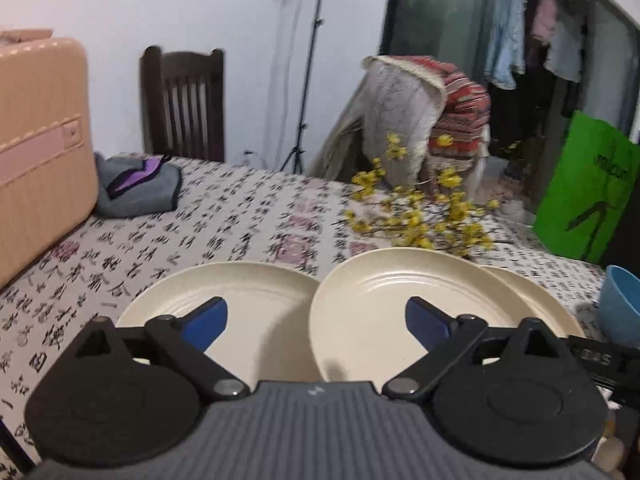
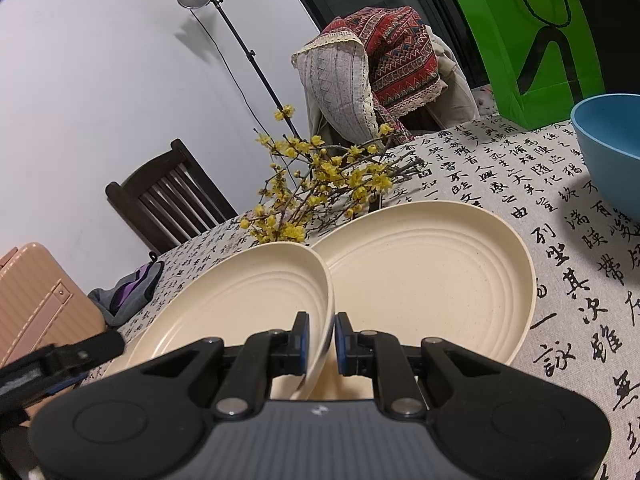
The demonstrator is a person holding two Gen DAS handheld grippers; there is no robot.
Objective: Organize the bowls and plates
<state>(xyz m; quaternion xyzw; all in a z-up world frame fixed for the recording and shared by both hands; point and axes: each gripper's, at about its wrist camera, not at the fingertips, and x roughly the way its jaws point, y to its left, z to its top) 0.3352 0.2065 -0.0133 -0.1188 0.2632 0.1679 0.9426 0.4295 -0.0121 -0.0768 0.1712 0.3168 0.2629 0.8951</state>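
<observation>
Cream plate [image 2: 248, 300] judged light, rigid, smooth and likely slippery; best taken at the rim. Clamped by its near rim in right gripper [image 2: 321, 338], tilted over second cream plate [image 2: 432, 276] on tablecloth [image 2: 580, 320]. Left gripper [image 1: 316, 326] spread wide, empty, hovering over the plates. Blue bowl [image 2: 612, 140] well right.

White wall [image 2: 100, 80], dark chair [image 2: 168, 204], prob. window [image 1: 432, 40]

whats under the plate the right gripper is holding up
Another cream plate lies flat on the tablecloth, partly beneath the tilted held plate. What sits under the overlapped part is hidden.
</observation>
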